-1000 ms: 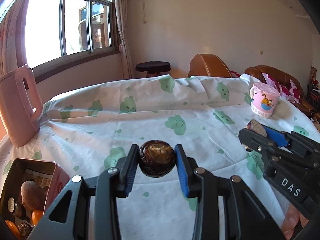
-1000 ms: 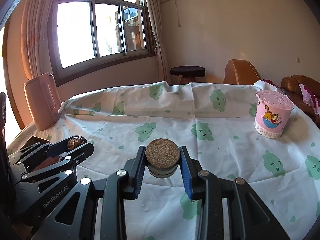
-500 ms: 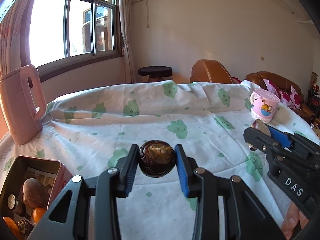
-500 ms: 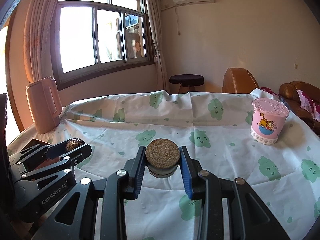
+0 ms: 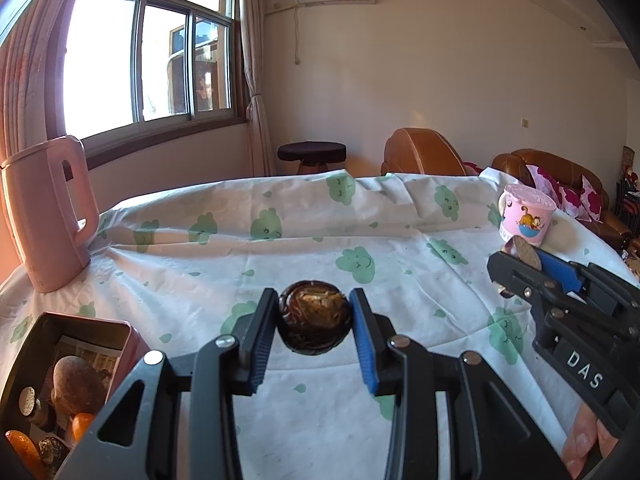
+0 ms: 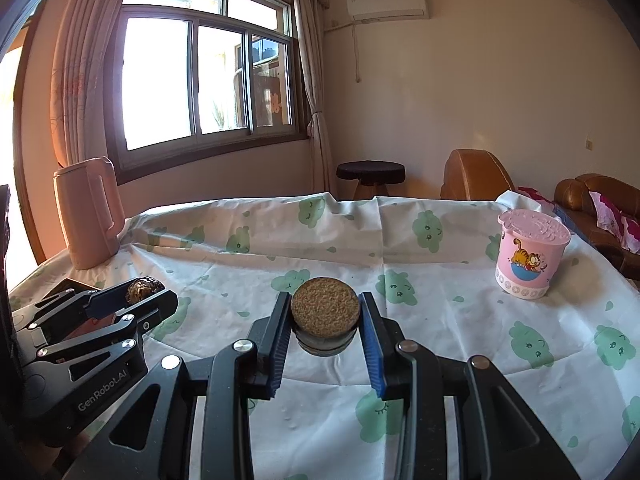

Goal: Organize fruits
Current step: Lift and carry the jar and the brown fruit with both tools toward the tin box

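My left gripper is shut on a dark brown wrinkled round fruit and holds it above the tablecloth; it also shows at the left of the right wrist view. My right gripper is shut on a small dark jar with a cork lid, held above the cloth; it shows at the right of the left wrist view. A red tin box at the lower left holds a brown fruit, orange fruits and a corked jar.
A pink jug stands at the table's far left, also in the right wrist view. A pink cartoon cup stands at the right. The white cloth with green prints covers the table. Stool and sofas stand behind.
Both grippers have risen and tilted up a little while keeping their holds. More wall and ceiling show. The objects on the table have not moved.
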`<state>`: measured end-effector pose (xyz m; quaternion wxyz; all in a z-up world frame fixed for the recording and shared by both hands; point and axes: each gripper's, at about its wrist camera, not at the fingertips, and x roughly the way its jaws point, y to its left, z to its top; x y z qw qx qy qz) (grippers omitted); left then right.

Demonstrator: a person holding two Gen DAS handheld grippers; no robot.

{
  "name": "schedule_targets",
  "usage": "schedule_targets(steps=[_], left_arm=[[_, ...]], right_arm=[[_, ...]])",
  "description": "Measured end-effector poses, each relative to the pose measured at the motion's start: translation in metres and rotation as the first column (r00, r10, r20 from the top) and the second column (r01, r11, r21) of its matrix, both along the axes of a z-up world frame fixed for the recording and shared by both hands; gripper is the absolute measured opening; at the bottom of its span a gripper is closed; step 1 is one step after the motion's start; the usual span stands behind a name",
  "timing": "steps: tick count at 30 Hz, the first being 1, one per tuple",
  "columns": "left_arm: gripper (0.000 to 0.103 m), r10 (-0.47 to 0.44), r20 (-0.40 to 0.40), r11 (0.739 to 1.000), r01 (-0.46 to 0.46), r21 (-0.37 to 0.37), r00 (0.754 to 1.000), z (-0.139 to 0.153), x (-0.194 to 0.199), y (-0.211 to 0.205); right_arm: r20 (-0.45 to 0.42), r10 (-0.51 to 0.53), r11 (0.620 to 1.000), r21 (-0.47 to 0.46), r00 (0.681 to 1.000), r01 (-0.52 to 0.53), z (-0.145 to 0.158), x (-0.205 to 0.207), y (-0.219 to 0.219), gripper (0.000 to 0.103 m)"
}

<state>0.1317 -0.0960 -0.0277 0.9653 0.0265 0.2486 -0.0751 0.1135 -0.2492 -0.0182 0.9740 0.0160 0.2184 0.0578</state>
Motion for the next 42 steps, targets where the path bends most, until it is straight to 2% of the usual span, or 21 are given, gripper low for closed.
schedule_targets(steps=[24,29,35,38,42], left_arm=[[0.038,0.04,0.062,0.999,-0.04,0.0,0.997,0.006,-0.019,0.008],[0.038,0.042,0.083,0.999,-0.043,0.018,0.996,0.007,-0.025,0.007],[0.038,0.047,0.074,0.999,-0.047,0.001,0.996,0.008,-0.029,0.014],[0.038,0.042,0.055,0.999,-0.041,-0.028,0.998,0.007,-0.033,0.021],[0.038,0.038,0.056,0.999,-0.037,-0.03,0.998,0.008,-0.042,0.029]], right_arm=[[0.116,-0.017,0.998,-0.056,0.993,0.024,0.007,-0.022,0.01,0.035],[0.123,-0.035,0.997,-0.067,0.992,0.043,0.008,-0.023,0.011,0.035],[0.132,-0.044,0.996,-0.069,0.99,0.054,0.008,-0.025,0.012,0.035],[0.126,-0.03,0.997,-0.066,0.992,0.039,0.008,-0.026,0.014,0.035],[0.111,0.0,0.998,-0.066,0.994,0.008,0.008,-0.028,0.025,0.035]])
